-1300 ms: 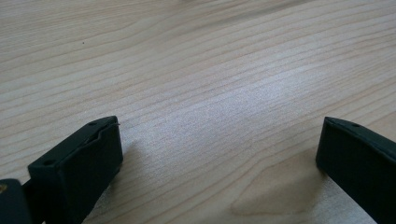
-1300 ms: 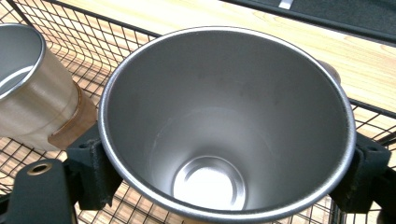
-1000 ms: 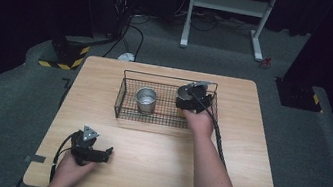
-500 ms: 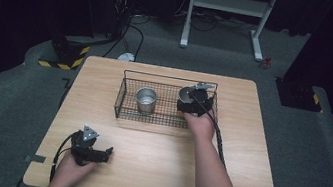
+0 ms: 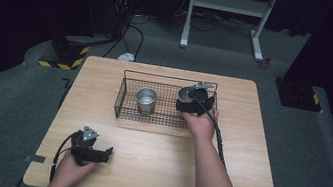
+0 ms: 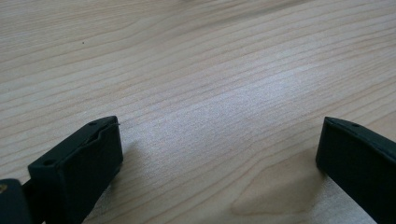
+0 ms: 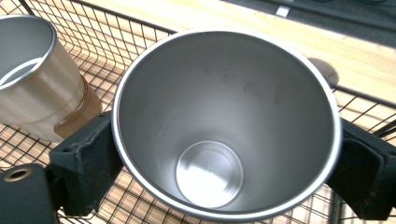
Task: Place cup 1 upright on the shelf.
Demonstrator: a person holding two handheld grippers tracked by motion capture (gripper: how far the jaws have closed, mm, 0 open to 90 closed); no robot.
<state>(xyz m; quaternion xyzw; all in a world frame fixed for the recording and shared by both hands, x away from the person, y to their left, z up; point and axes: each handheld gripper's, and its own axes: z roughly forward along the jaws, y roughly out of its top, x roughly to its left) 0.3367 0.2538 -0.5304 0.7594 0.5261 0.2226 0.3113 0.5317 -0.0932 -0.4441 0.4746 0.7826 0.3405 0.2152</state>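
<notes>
Steel cup (image 7: 224,126), smooth and brushed inside with a thin bright rim and a flat round bottom, is sitting clamped between the black jaws of the right gripper (image 7: 224,154); one matte, blocky jaw is pressing each side of the tapered wall. In the high view this cup (image 5: 186,93) is being held tilted over the right end of the wire basket (image 5: 123,112), a low rectangular tray of thin black mesh lying on the far half of the table (image 5: 152,172). A second metal cup (image 5: 145,100) is standing upright inside the basket, left of the held one and apart from it; in the right gripper view its dull silver wall (image 7: 32,98) is showing a brownish band near the base.

The left gripper (image 5: 94,153) is resting on the near left part of the pale, straight-grained wooden top, its jaws spread wide with bare wood between them (image 6: 219,154).

Compared with half a second ago, the right gripper is sitting in nearly the same place over the basket's right end, the cup tipped a little differently, while the left gripper and the standing cup are lying where they were.
</notes>
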